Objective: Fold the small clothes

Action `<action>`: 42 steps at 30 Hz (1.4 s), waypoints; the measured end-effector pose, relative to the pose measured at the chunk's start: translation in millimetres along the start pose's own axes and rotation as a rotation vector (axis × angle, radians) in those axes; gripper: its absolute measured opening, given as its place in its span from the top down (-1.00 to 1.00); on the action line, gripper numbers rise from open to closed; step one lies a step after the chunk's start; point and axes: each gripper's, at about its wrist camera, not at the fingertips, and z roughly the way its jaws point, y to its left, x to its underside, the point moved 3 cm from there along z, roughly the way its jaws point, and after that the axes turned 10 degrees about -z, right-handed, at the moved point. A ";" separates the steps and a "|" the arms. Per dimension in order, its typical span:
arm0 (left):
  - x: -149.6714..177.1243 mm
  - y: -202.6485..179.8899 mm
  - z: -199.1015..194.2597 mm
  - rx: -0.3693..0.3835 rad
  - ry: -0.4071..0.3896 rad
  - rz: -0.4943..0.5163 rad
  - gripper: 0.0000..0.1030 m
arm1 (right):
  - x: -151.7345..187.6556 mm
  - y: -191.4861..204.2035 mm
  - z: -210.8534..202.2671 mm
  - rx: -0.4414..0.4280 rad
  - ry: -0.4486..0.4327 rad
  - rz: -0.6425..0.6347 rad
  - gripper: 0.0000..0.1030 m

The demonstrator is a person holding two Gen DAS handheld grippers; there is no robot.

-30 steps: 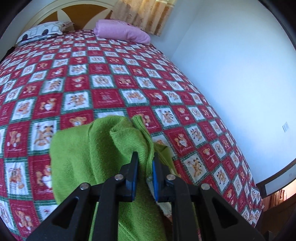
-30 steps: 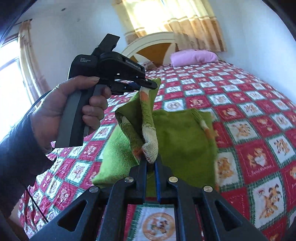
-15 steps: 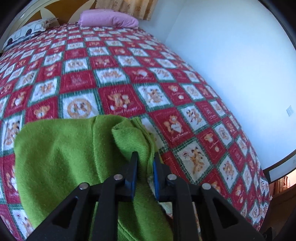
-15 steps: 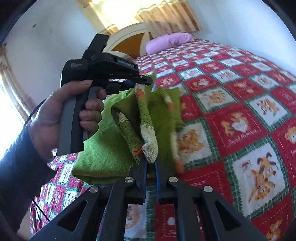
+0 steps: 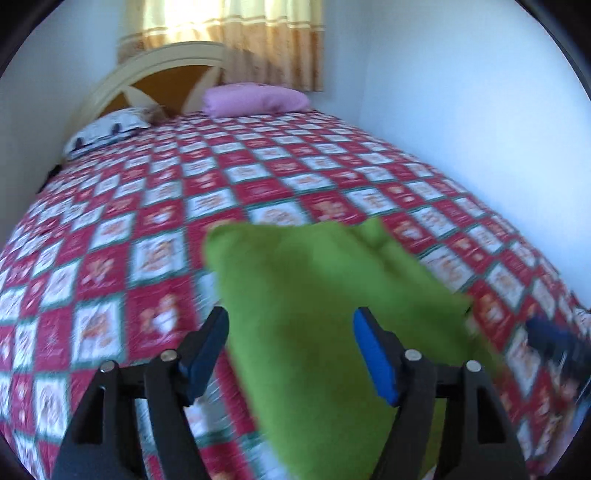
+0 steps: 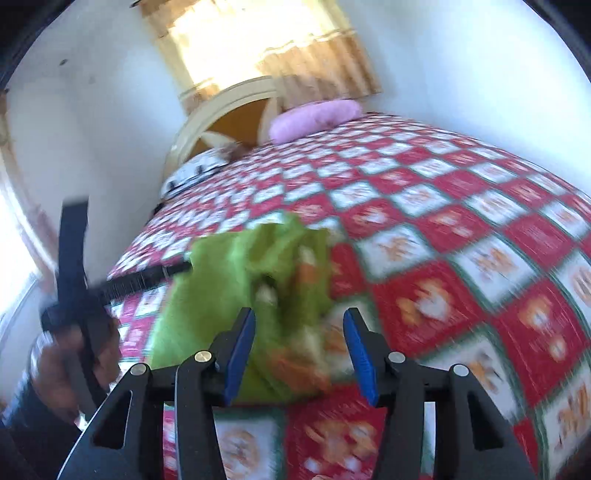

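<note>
Both of the 2 fisheye views ride low over the foot end of the bed (image 5: 280,173), each looking forward along its own fingers toward the headboard (image 5: 162,70) and the curtained window (image 5: 236,33). The left view sits close above the green garment (image 5: 306,302), facing nearly straight up the bed. The right view (image 6: 424,229) is rolled and angled leftward, catching the left hand-held gripper (image 6: 147,278) at its left edge. Both share the garment (image 6: 229,280), the pink pillow (image 5: 255,99) (image 6: 314,120), the quilt and the white wall (image 5: 461,92). Motion blur softens both.
</note>
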 end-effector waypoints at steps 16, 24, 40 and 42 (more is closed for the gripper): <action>63.1 33.0 -19.9 0.052 0.043 -0.142 -0.67 | -4.5 -11.5 98.9 0.107 0.221 -0.042 0.72; 103.1 18.1 -40.9 -0.004 0.014 -0.133 -0.98 | -12.9 -12.2 107.8 0.083 0.201 0.002 0.72; 103.3 45.8 -12.8 -0.152 0.087 -0.262 -1.00 | -17.3 -9.4 99.0 0.122 0.197 -0.045 0.72; 111.8 56.7 -17.8 -0.169 0.087 -0.286 -1.00 | -12.0 -10.7 101.2 0.128 0.208 -0.054 0.72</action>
